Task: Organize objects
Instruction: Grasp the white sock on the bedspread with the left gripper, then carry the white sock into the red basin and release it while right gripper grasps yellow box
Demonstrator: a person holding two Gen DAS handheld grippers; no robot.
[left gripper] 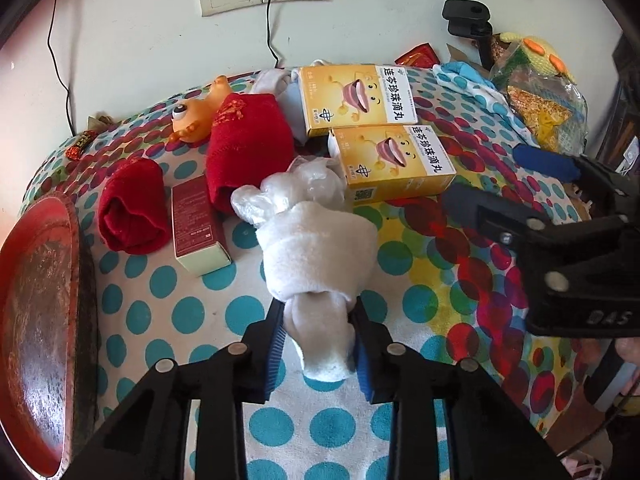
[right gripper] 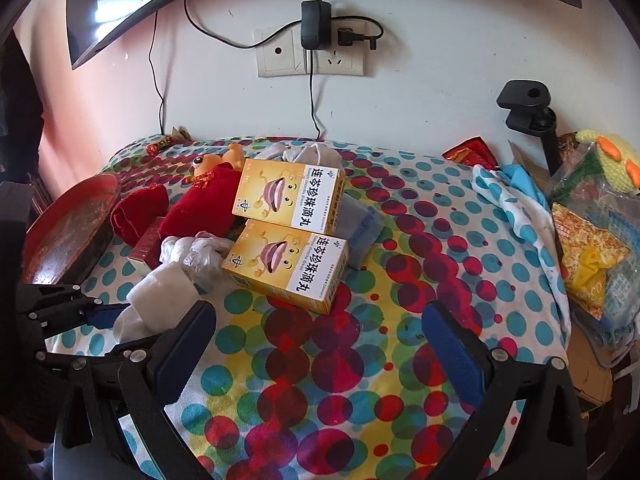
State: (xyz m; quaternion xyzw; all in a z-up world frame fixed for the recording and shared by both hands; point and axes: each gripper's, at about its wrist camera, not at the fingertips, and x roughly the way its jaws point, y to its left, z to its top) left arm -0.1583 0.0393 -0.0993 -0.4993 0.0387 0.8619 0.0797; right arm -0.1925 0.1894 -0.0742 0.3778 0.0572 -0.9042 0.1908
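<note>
My left gripper (left gripper: 318,344) is shut on the near end of a rolled white sock (left gripper: 316,256), which lies on the dotted cloth; the sock also shows in the right wrist view (right gripper: 160,296). A crumpled clear plastic bag (left gripper: 296,188) touches its far end. Two yellow medicine boxes (left gripper: 394,162) (left gripper: 354,94) lie behind; they also show in the right wrist view (right gripper: 286,268) (right gripper: 288,198). Two red rolled socks (left gripper: 132,208) (left gripper: 246,148), a red carton (left gripper: 198,224) and an orange toy (left gripper: 196,112) sit to the left. My right gripper (right gripper: 320,340) is open and empty above the cloth.
A red tray (left gripper: 36,320) stands at the left edge. A blue-dotted cloth (right gripper: 516,204), snack bags (right gripper: 588,252) and a knitted yellow toy (right gripper: 612,160) crowd the right. A black clamp (right gripper: 528,108), wall sockets (right gripper: 312,56) and cables are at the back.
</note>
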